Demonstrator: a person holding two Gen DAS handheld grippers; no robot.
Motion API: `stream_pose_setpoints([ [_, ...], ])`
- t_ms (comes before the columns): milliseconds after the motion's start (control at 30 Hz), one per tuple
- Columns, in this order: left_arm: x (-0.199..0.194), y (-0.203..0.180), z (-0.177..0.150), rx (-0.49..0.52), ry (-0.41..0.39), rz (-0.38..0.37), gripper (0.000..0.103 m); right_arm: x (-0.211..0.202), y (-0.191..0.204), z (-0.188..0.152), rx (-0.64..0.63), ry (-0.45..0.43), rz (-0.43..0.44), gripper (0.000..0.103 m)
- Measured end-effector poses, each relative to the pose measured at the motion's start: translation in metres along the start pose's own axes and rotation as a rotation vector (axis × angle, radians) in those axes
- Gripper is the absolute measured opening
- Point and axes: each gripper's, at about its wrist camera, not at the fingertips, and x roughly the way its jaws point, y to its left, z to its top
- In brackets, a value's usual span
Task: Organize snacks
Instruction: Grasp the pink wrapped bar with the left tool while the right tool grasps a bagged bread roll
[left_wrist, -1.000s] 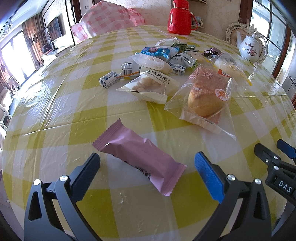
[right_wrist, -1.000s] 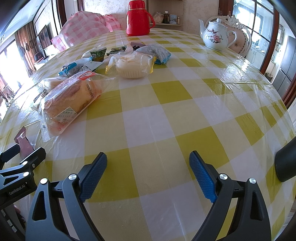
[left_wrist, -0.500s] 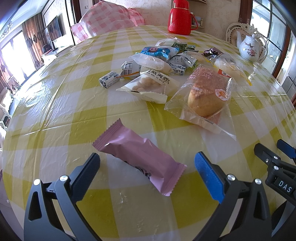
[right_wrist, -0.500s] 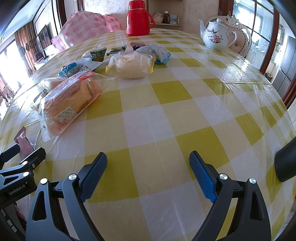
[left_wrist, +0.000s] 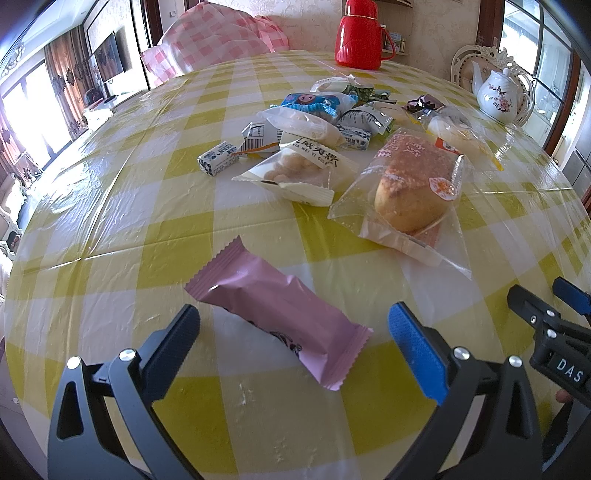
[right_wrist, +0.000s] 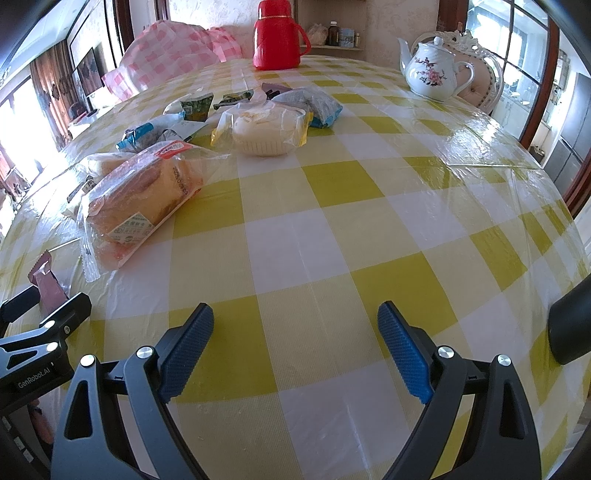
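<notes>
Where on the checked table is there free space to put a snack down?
Bare cloth lies ahead of the right gripper, between the clear-bagged bread and the white floral teapot. The snack heap before the red flask is crowded. The pink wrapper fills the left gripper's front.

a pink sealed snack bar (left_wrist: 279, 319) lies flat and slantwise on the yellow-checked tablecloth (left_wrist: 122, 229), well apart from the rest. beyond it a clear-wrapped bread loaf (left_wrist: 410, 192) lies on its side just beside a white-edged pouch of small round biscuits (left_wrist: 295, 171). farther back, small packets sit in a loose overlapping cluster (left_wrist: 325, 110), among them a blue one (left_wrist: 314, 103) and a pale cake in yellow-trimmed wrap (right_wrist: 267, 129).
</notes>
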Motion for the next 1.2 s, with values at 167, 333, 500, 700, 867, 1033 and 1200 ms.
stream_pose_setpoints([
  [167,0.001,0.005,0.000,0.078,0.034,-0.061,0.102,-0.004,-0.018,0.010,0.236,0.002,0.164,0.087],
  [333,-0.008,0.042,-0.007,-0.083,-0.011,-0.098,0.102,-0.008,0.021,0.043,0.288,-0.027,0.284,0.087],
  [500,-0.013,0.063,-0.010,-0.178,-0.044,-0.099,0.102,0.012,0.071,0.070,0.316,0.014,0.250,0.087],
  [700,-0.018,0.080,-0.014,-0.260,-0.080,-0.136,0.102,0.034,0.104,0.085,0.196,0.060,0.100,0.086],
  [867,-0.024,0.075,-0.017,-0.219,-0.087,-0.148,0.102,0.028,0.074,0.062,0.051,0.030,0.045,0.075],
  [1033,-0.022,0.067,-0.016,-0.175,-0.074,-0.155,0.102,0.016,0.032,0.042,-0.034,-0.015,0.061,0.073],
  [1200,-0.009,0.050,0.000,-0.182,-0.031,-0.122,0.102,0.011,0.010,0.036,-0.075,-0.025,0.160,0.076],
])
